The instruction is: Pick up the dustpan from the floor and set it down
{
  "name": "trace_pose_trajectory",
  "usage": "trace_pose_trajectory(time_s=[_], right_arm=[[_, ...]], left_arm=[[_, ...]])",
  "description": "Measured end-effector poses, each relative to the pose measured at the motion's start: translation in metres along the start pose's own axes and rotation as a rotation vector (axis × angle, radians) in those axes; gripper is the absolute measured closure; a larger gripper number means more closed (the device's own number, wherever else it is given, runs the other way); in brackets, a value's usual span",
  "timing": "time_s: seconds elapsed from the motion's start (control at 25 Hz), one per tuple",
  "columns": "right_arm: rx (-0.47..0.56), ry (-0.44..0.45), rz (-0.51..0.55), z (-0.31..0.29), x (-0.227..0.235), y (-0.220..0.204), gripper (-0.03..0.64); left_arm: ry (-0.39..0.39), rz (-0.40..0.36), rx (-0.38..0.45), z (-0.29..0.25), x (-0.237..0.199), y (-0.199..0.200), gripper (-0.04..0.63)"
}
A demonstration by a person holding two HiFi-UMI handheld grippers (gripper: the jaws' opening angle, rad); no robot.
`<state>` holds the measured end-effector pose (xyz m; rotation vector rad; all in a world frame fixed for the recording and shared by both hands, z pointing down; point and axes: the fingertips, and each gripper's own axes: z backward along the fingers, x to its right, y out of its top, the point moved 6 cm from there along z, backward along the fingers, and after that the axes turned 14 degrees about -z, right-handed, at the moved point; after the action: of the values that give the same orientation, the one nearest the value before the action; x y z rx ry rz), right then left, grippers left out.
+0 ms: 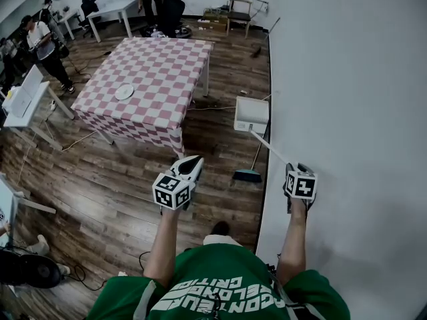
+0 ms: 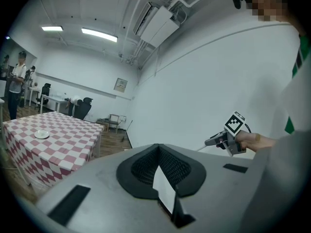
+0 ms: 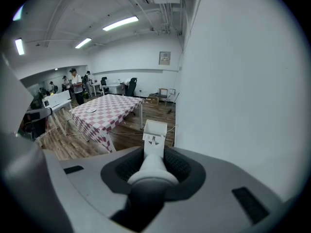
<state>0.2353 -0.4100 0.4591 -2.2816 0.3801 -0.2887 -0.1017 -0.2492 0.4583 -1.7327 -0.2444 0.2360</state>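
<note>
1. Fingers [image 3: 190, 173] of the right gripper [image 3: 154, 168] are clamped on the dustpan's white handle [image 3: 153, 157], which runs straight out between them.
2. At the handle's far end is the dustpan [image 1: 251, 114], close beside the wall [image 1: 347, 79] and just past the table's corner; whether it touches the wood floor [image 1: 133, 179] cannot be told.
3. Its pan shows a plain white inside.
4. Left gripper [image 1: 190, 167] is held level with the right, jaws together and nothing between them.
5. A broom [image 1: 248, 175] lies by the wall under the handle.
6. On the checked table [image 1: 167, 65] sits a white plate [image 1: 124, 92].
</note>
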Motion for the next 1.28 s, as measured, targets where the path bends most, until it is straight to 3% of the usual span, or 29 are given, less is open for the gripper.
trace_pose_trajectory(time_s=[0.28, 0.48, 0.72, 1.28], right_arm=[[-0.003, -0.012, 0.007, 0.001, 0.004, -0.003, 0.505], [-0.011, -0.016, 0.006, 0.005, 0.006, -0.005, 0.505], [-0.019, -0.011, 0.012, 0.005, 0.004, -0.011, 0.505], [-0.094, 0.003, 0.069, 0.021, -0.045, -0.049, 0.505]], left_arm=[[0.004, -0.027, -0.020, 0.001, 0.005, 0.000, 0.592], [0.009, 0.016, 0.002, 0.005, 0.006, 0.003, 0.592], [0.021, 0.015, 0.006, 0.014, 0.006, 0.000, 0.592], [0.093, 0.054, 0.032, 0.091, 0.001, -0.015, 0.592]])
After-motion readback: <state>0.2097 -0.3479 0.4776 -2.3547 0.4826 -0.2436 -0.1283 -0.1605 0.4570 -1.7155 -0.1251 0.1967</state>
